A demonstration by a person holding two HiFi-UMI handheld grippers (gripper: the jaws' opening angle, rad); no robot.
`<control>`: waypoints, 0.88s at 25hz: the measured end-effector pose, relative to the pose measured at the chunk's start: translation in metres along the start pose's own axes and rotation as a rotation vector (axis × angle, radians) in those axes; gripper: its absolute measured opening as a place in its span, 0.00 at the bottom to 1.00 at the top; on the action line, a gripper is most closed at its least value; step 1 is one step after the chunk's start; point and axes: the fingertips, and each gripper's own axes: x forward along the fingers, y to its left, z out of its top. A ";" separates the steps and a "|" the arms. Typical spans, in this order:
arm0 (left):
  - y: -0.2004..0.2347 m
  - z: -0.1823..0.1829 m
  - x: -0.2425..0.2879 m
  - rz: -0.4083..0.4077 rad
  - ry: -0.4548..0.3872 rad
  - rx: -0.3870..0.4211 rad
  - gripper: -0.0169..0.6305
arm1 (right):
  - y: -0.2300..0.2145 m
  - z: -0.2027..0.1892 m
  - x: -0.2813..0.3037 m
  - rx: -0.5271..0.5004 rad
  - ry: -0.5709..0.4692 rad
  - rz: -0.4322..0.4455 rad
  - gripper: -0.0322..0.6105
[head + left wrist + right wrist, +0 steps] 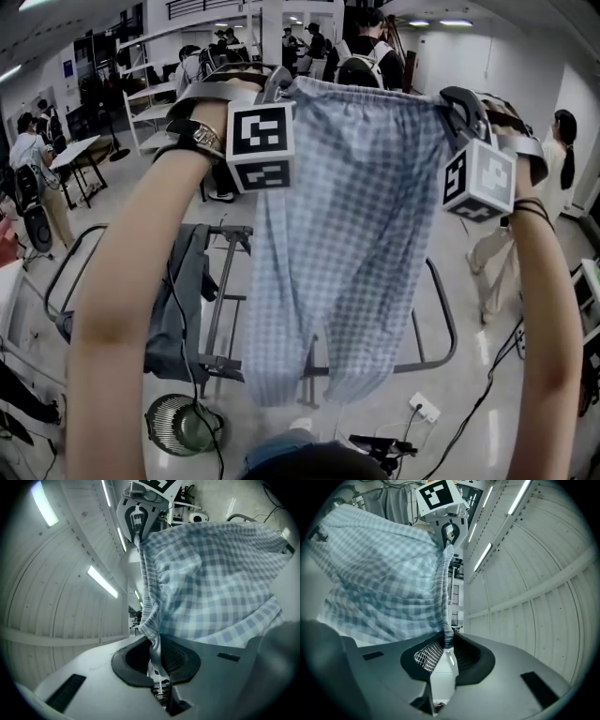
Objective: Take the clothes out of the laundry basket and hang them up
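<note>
With the left hand-held gripper [274,86] and right hand-held gripper [448,105] each pinching the waistband of the light-blue checked cloth trousers [356,234] raised above the grey metal drying rack [454,323], hold the band taut and lower evenly.

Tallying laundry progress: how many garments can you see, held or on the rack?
2: checked pants held by the waistband between left tool and right tool; a grey garment draped on the rack below, at left. More may be hidden.
</note>
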 end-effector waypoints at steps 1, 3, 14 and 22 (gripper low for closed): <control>-0.008 0.001 0.009 -0.018 0.002 0.003 0.06 | 0.011 -0.001 0.009 0.016 -0.001 0.025 0.15; -0.024 0.004 0.030 -0.053 0.003 -0.001 0.06 | 0.032 -0.006 0.028 0.056 -0.005 0.077 0.15; -0.122 -0.025 0.106 -0.218 0.005 -0.066 0.06 | 0.133 0.025 0.108 0.140 -0.007 0.262 0.15; -0.208 -0.029 0.144 -0.371 0.016 -0.121 0.06 | 0.217 0.039 0.139 0.174 -0.009 0.400 0.15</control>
